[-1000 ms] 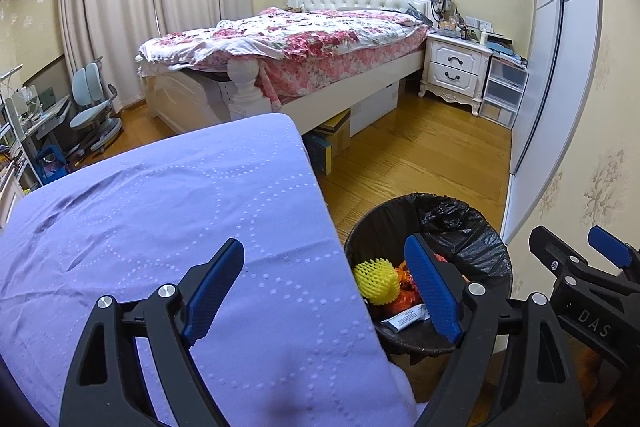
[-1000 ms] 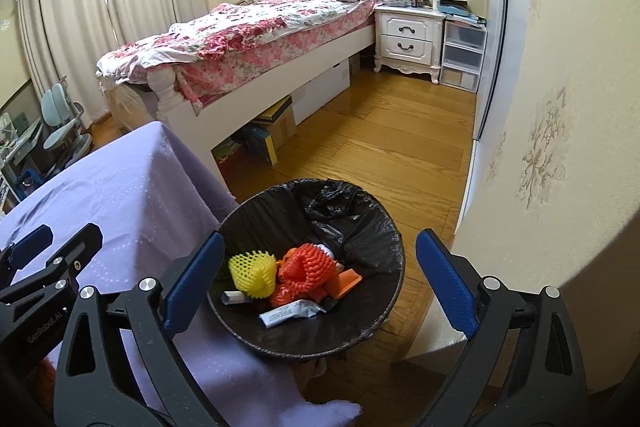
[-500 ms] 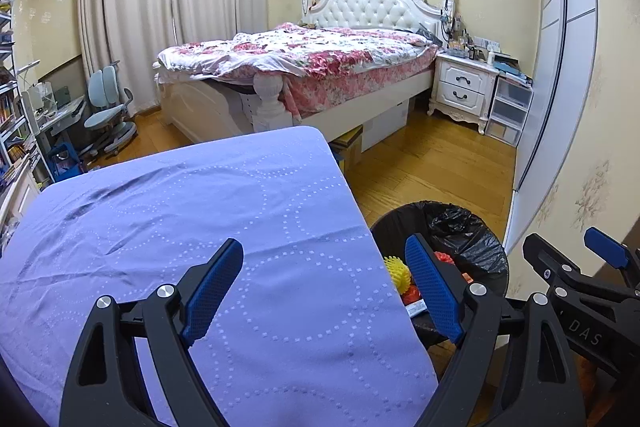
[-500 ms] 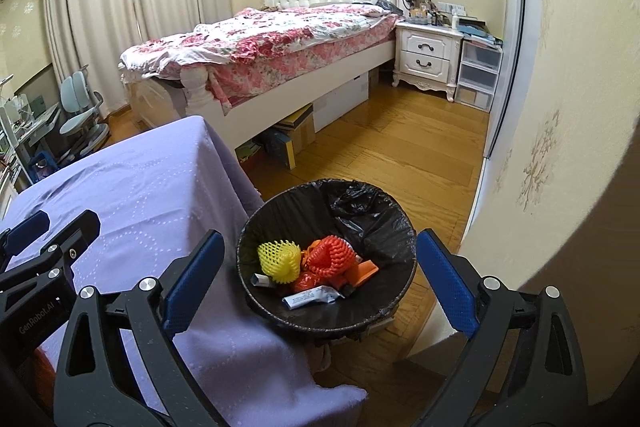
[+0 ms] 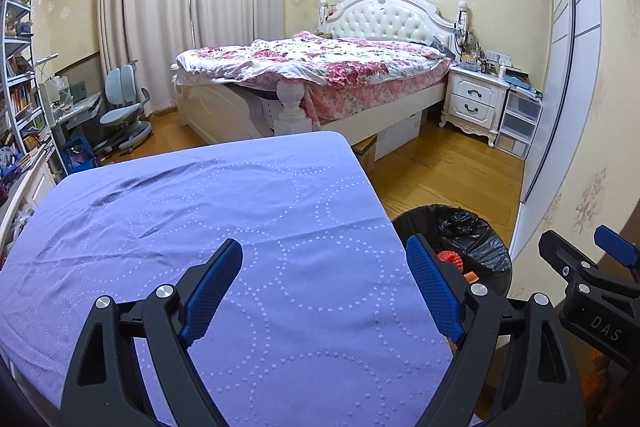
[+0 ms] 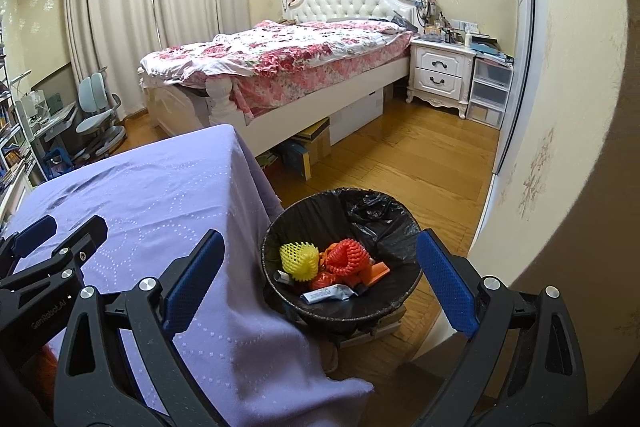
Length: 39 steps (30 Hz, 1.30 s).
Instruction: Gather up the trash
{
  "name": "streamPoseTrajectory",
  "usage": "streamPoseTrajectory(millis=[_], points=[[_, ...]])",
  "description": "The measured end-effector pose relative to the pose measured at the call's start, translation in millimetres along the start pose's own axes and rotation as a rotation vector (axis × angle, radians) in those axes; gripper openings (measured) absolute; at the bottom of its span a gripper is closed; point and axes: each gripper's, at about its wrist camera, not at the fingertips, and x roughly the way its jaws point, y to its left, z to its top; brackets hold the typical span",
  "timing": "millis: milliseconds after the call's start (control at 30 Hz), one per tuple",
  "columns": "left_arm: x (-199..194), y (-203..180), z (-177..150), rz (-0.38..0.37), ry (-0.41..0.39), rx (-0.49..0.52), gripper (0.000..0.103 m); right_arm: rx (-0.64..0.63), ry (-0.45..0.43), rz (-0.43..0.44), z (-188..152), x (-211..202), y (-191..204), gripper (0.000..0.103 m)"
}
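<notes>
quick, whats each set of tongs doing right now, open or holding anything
Left tongs: open, holding nothing.
Right tongs: open, holding nothing.

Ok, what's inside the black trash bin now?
The trash bin holds a yellow foam net, an orange foam net, a white wrapper and an orange scrap. Anything beneath that pile is hidden.

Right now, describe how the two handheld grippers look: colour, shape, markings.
Both are alike: the left gripper and right gripper have black plastic frames with triangular cut-outs, silver round bolts, and two long fingers faced with blue textured pads. White lettering marks their sides: "DAS" on the right, "GenRobot.AI" on the left. No cables, hands or sleeves show.
</notes>
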Motion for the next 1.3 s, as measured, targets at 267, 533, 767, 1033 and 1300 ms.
streamPoseTrajectory(millis=[267, 533, 767, 1033, 1300], points=[[-6, 1, -2, -0.003, -0.009, 0.002, 0.084, -0.001, -0.002, -0.001, -1, -3, 1, 0.094], [-8, 2, -3, -0.003, -0.01, 0.0, 0.084, -0.001, -0.003, 0.0, -2, -4, 1, 0.094], [-11, -2, -4, -0.005, -0.008, 0.004, 0.084, 0.0, -0.002, -0.001, -2, -5, 2, 0.094], [-11, -1, -4, -0.006, -0.007, 0.004, 0.084, 0.001, -0.003, 0.0, -3, -6, 1, 0.094], [-11, -1, -4, -0.005, -0.009, 0.003, 0.084, -0.001, -0.003, 0.001, -3, -9, 1, 0.094]])
